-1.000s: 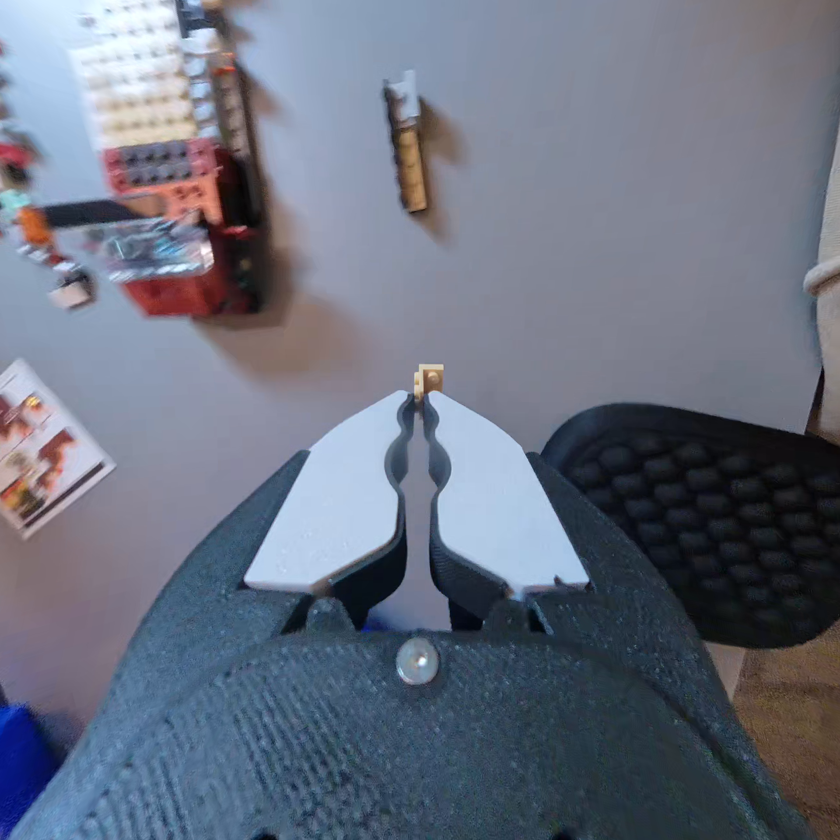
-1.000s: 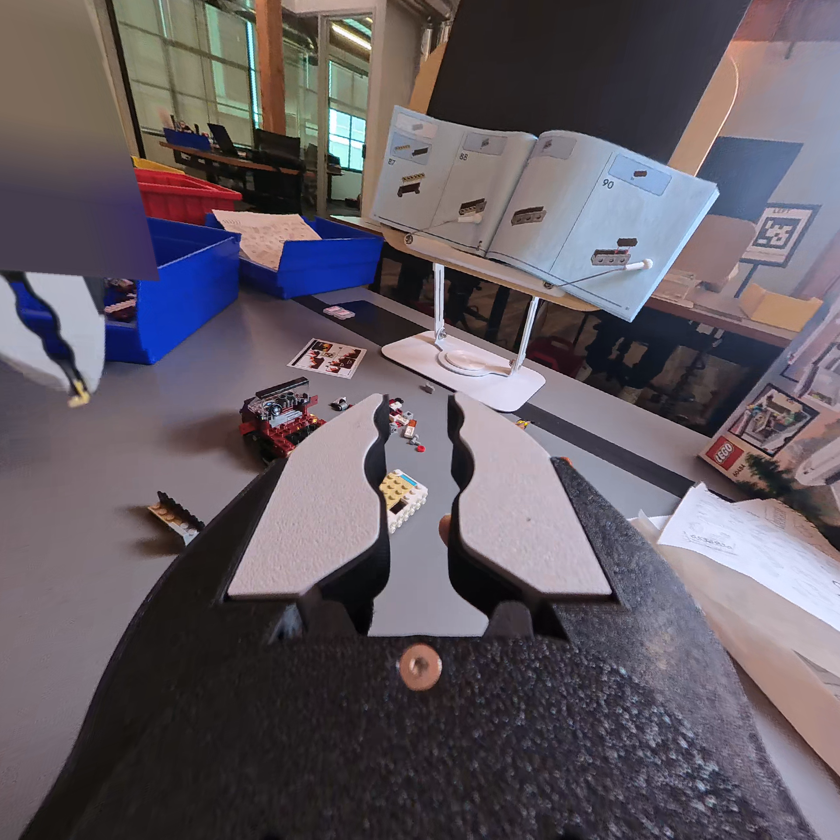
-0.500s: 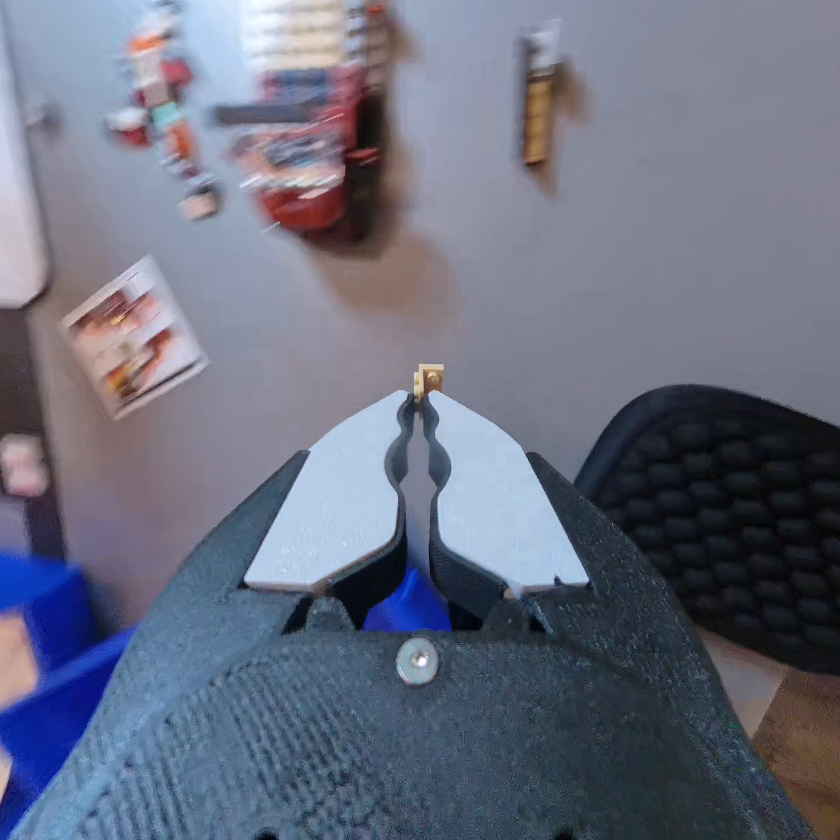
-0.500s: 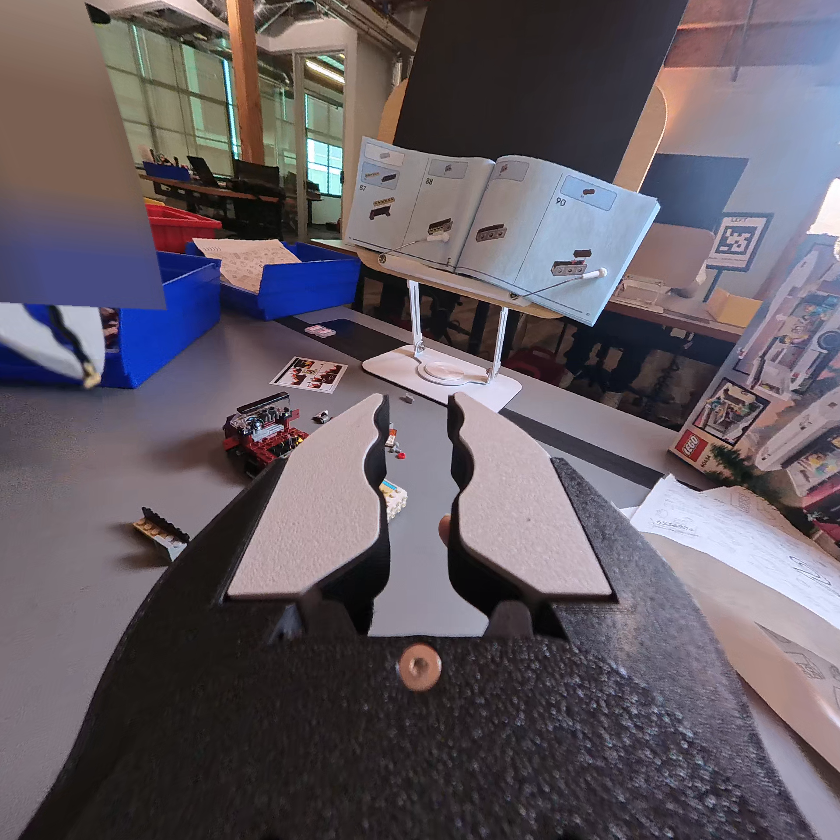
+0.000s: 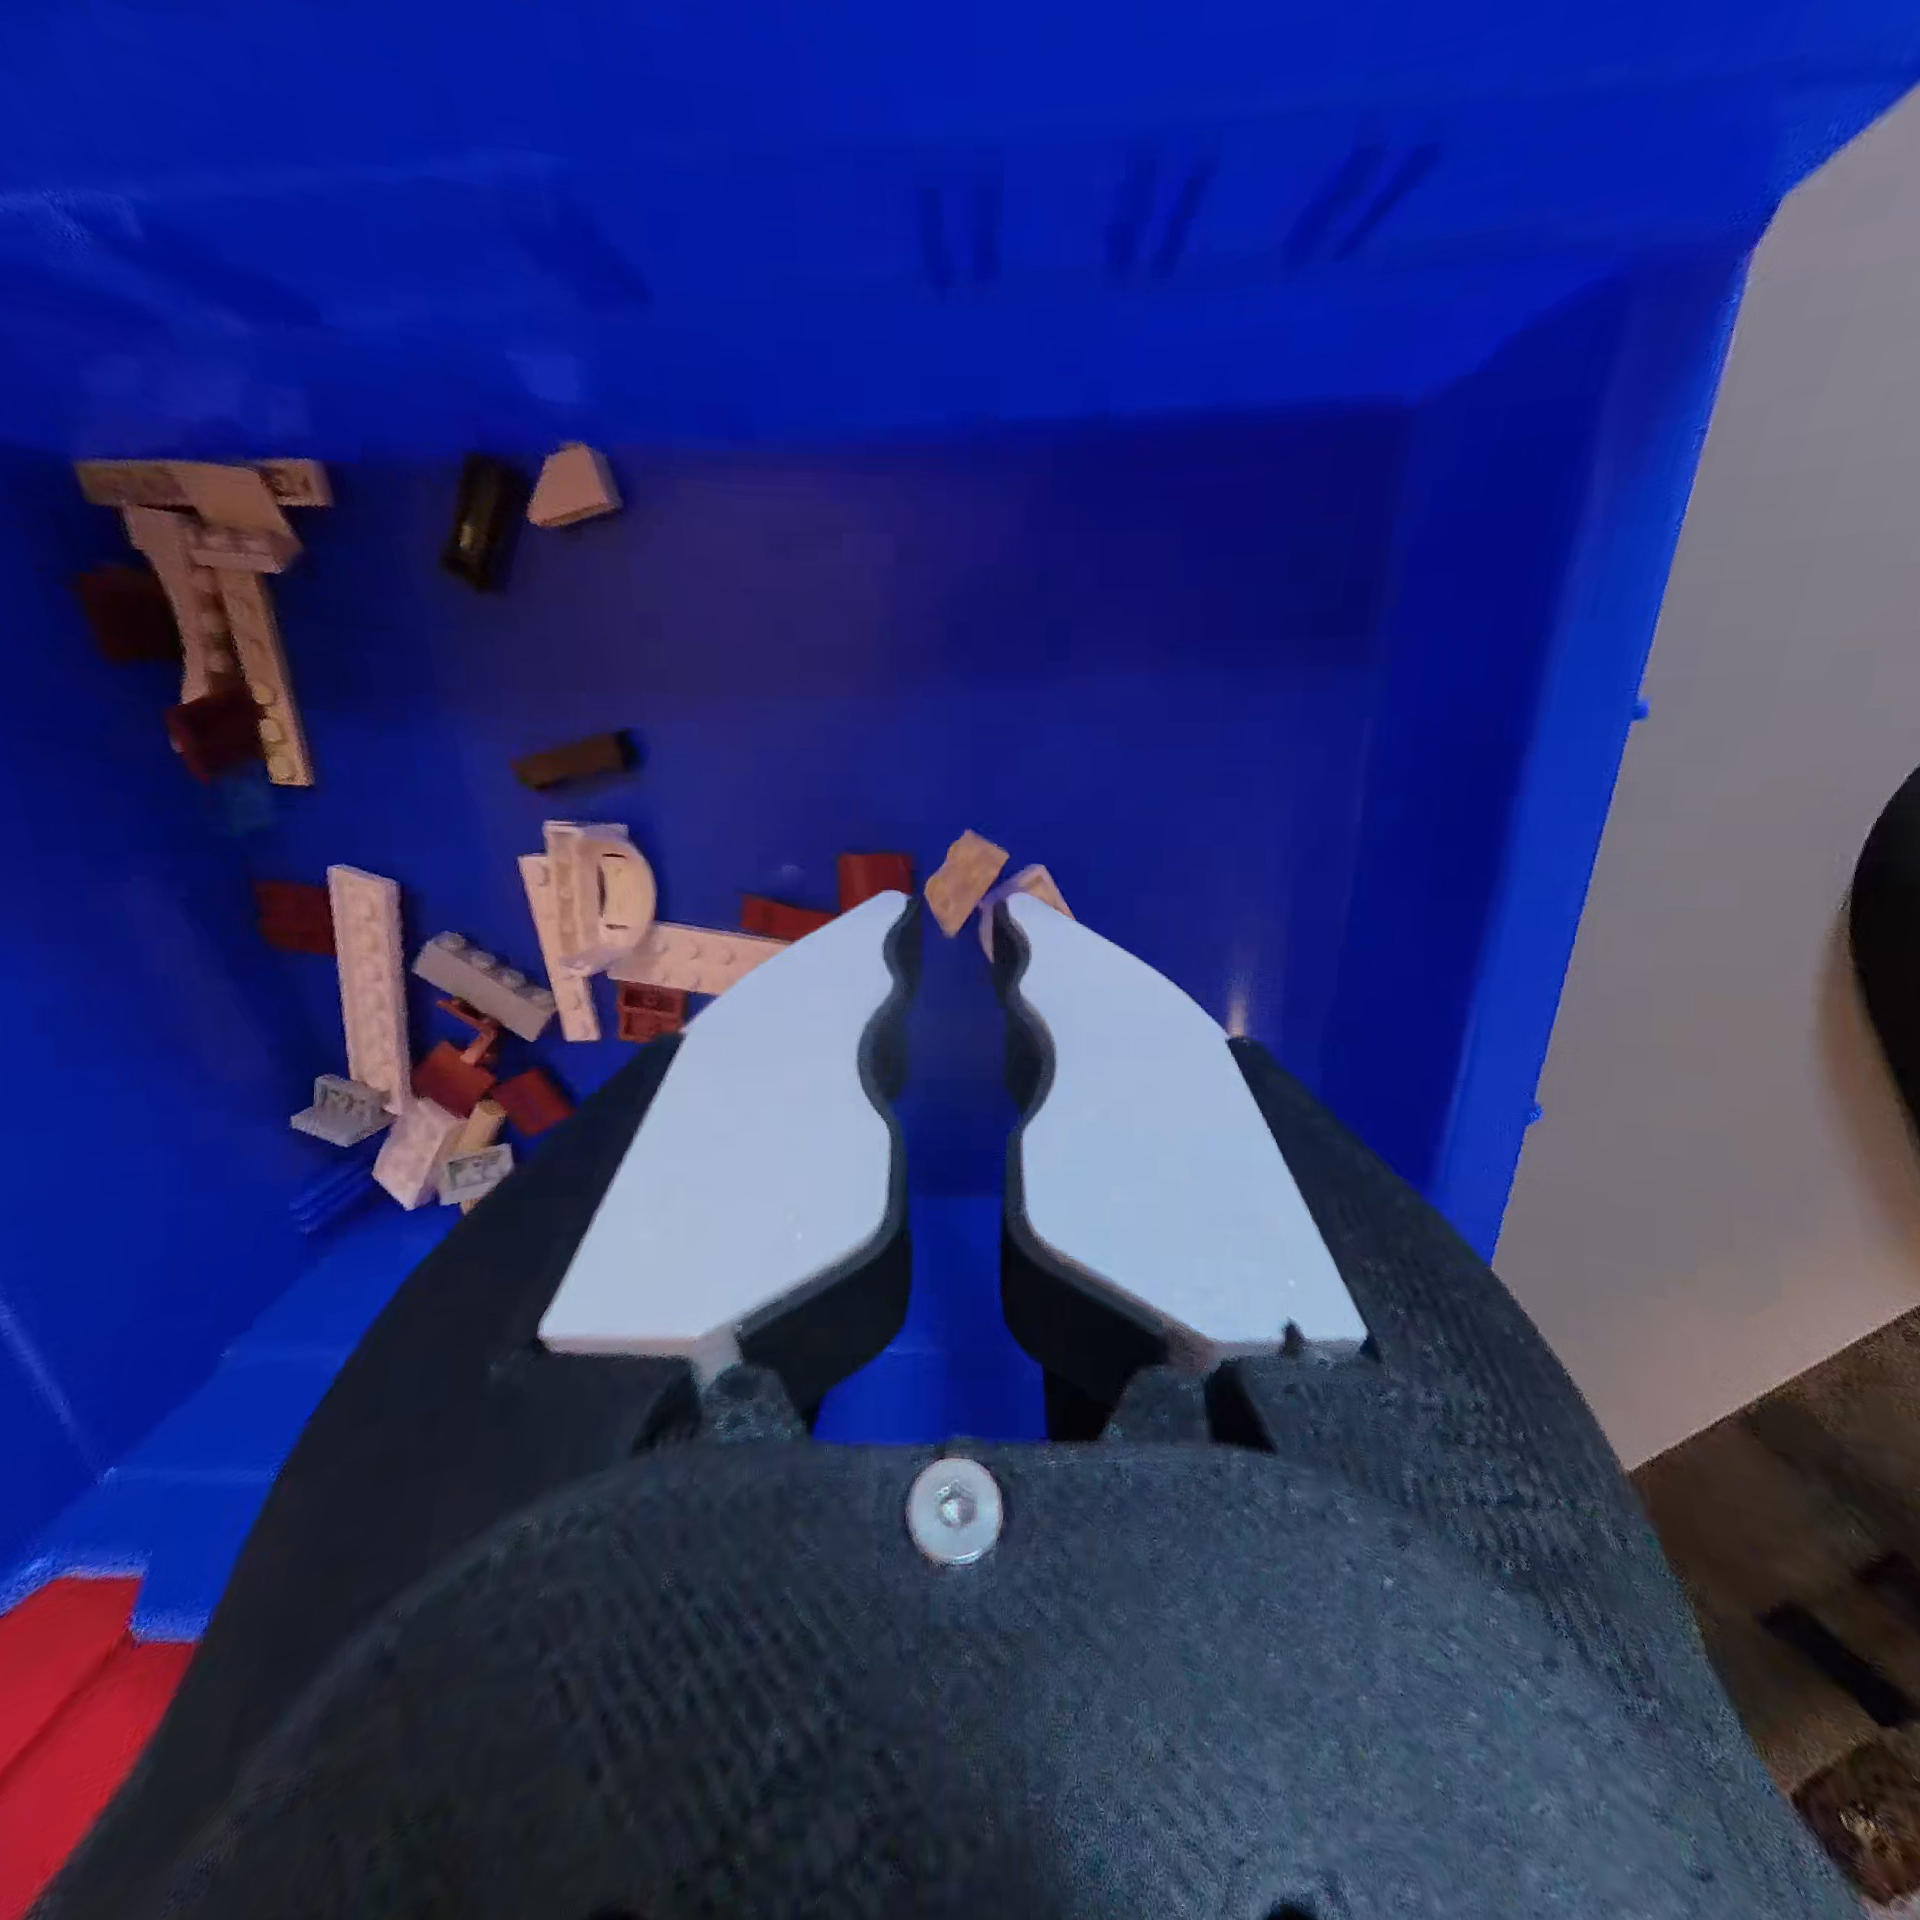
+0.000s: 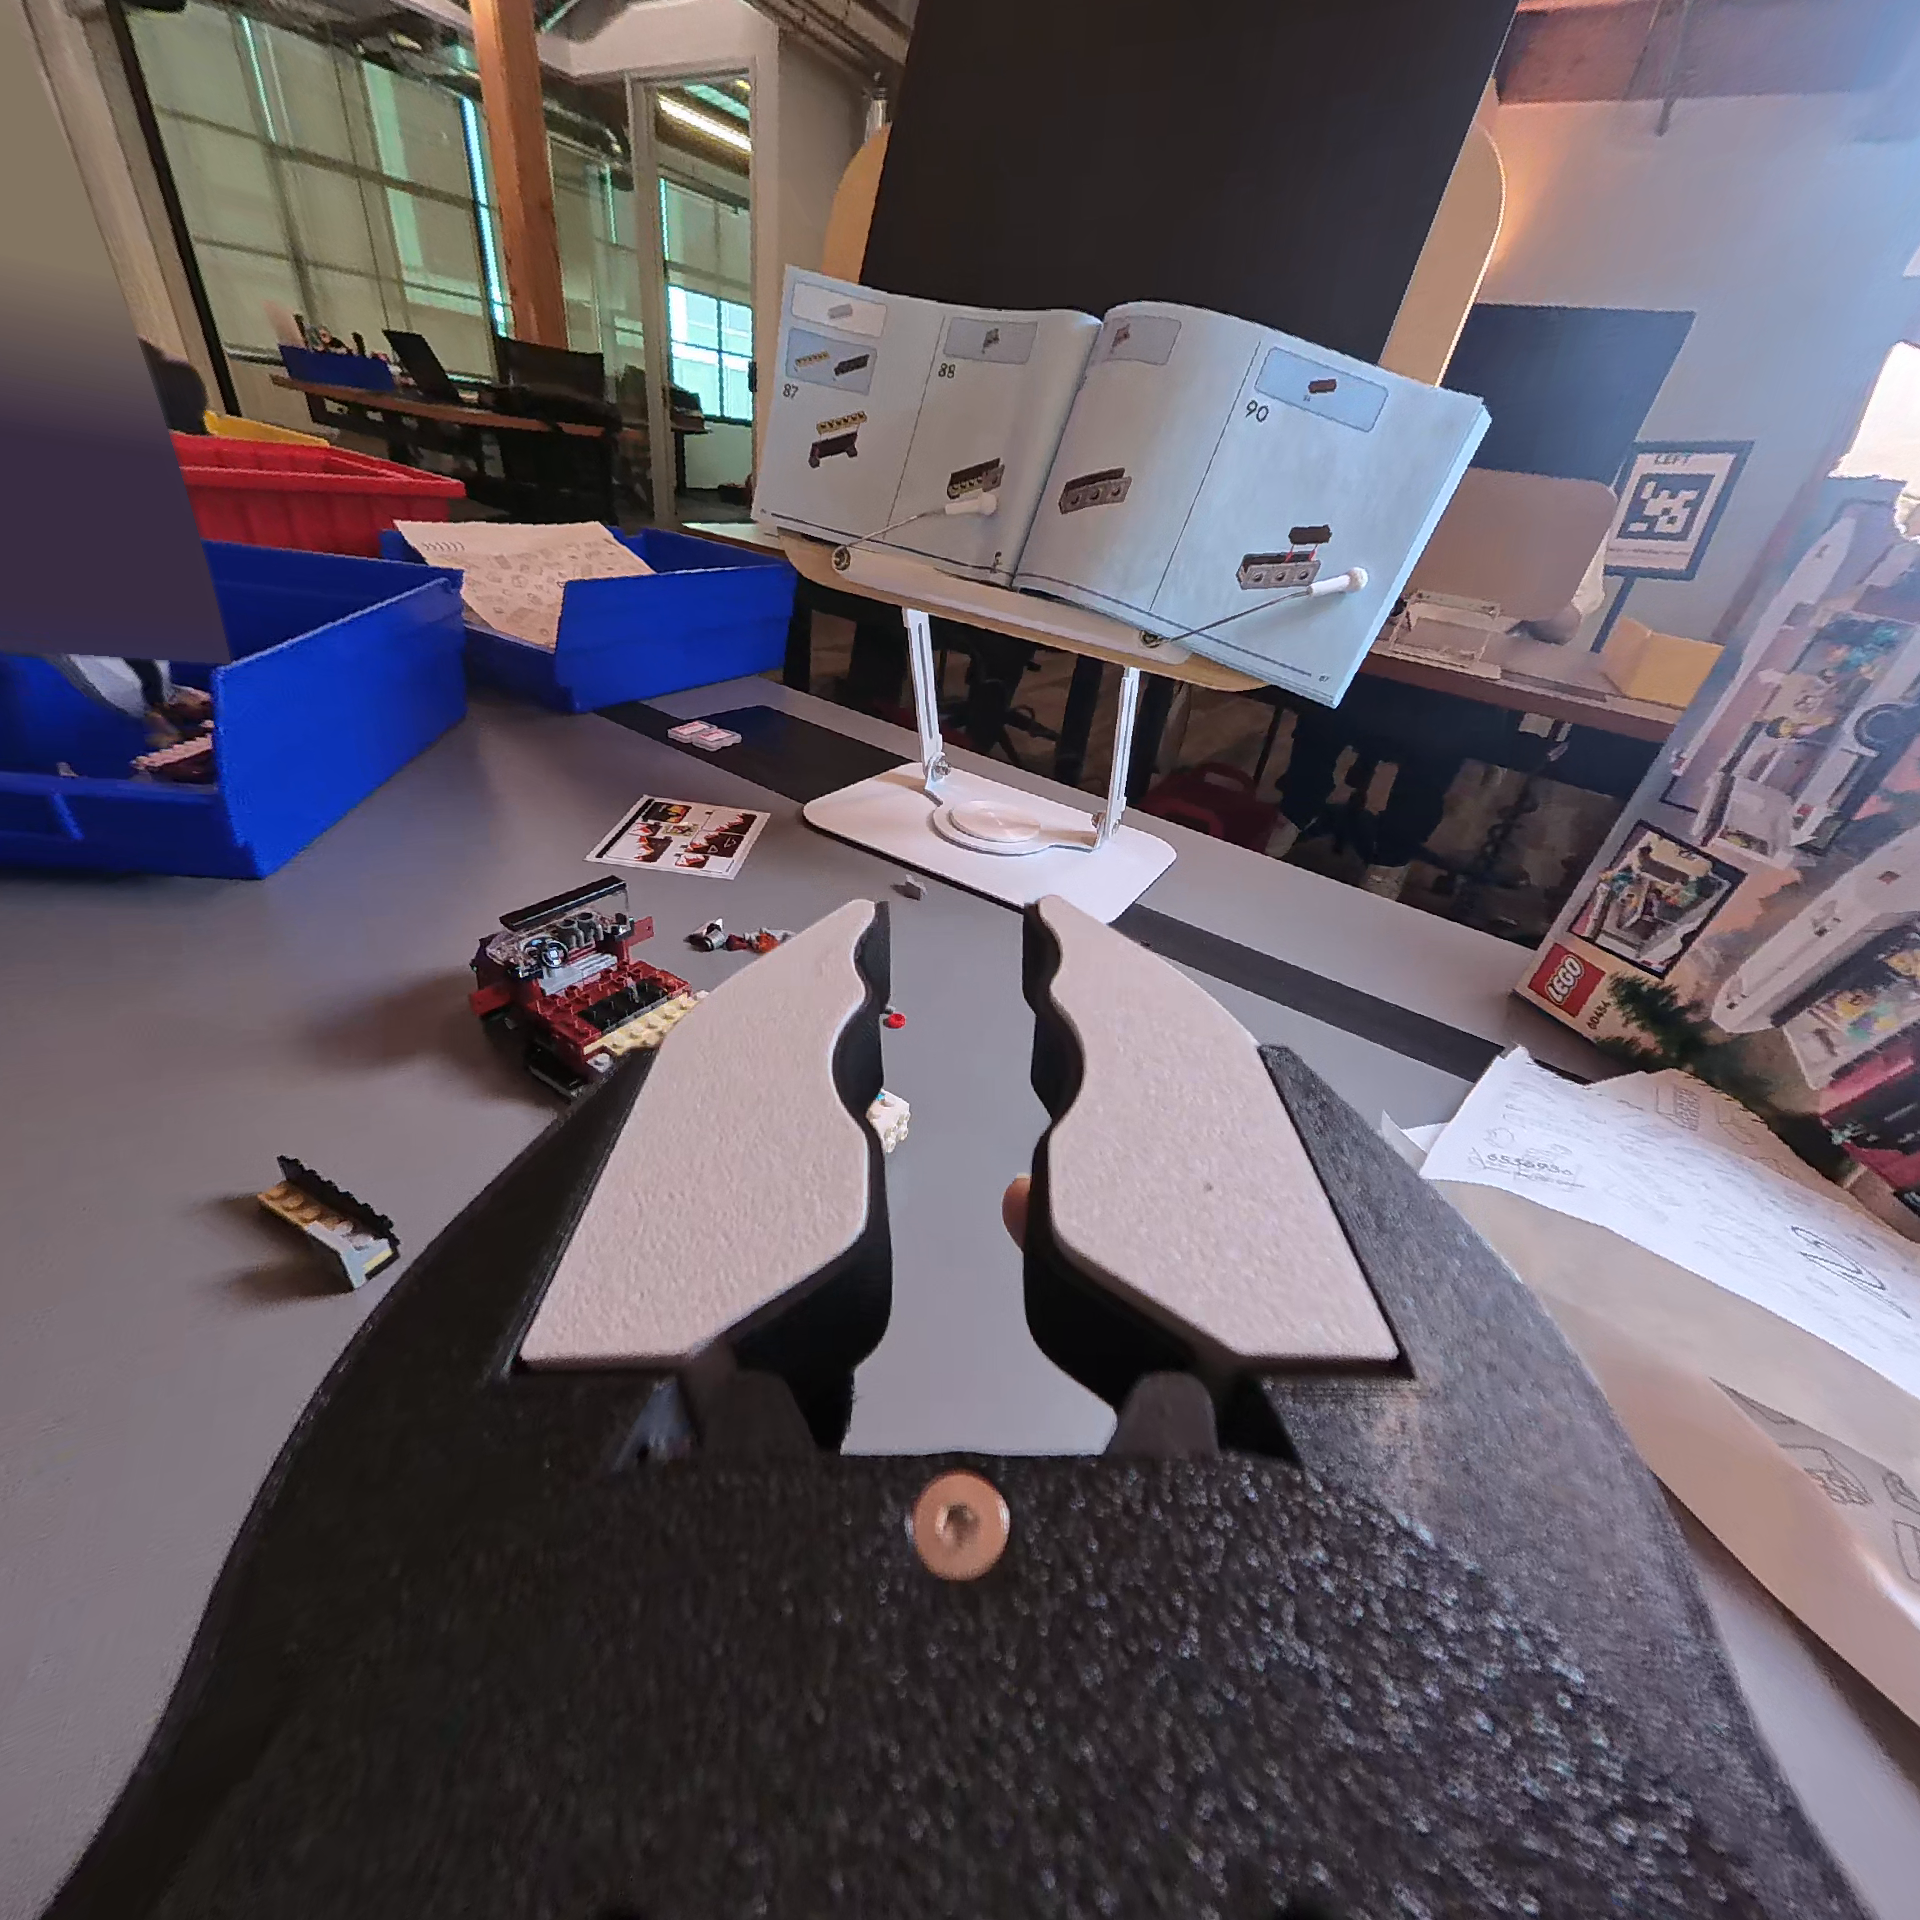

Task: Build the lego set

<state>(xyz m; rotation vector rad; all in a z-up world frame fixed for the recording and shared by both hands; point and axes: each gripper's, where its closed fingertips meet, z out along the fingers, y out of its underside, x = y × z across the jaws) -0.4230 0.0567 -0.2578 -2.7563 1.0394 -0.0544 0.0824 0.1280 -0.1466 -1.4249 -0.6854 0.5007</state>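
Note:
In the left wrist view my left gripper [image 5: 958, 914] hangs over a blue bin [image 5: 935, 260] with its jaws parted. A small tan plate [image 5: 966, 878] sits tilted just beyond the fingertips, and neither pad presses on it. A second tan piece [image 5: 1039, 885] shows behind the right fingertip. Several loose white, dark red and tan bricks [image 5: 582, 925] lie on the bin floor to the left. In the right wrist view my right gripper [image 6: 956, 914] is open and empty above the grey table [image 6: 208, 1039].
A dark red model car [image 6: 571, 987] and a small tan-and-black assembly [image 6: 327, 1221] lie on the table left of the right gripper. An open instruction booklet [image 6: 1101, 468] rests on a white stand [image 6: 987, 831]. Blue bins [image 6: 332, 717], a set box [image 6: 1766, 831] and paper sheets [image 6: 1662, 1195] flank them. Spacing between my two grippers at the tips: around 55 cm. The right tips stand about 20 cm off the dark red model car [image 6: 571, 987].
My left gripper moved from above the grey table to over the blue bin, then opened and let go of the tan plate it had pinched. The right gripper stayed open and shifted only slightly.

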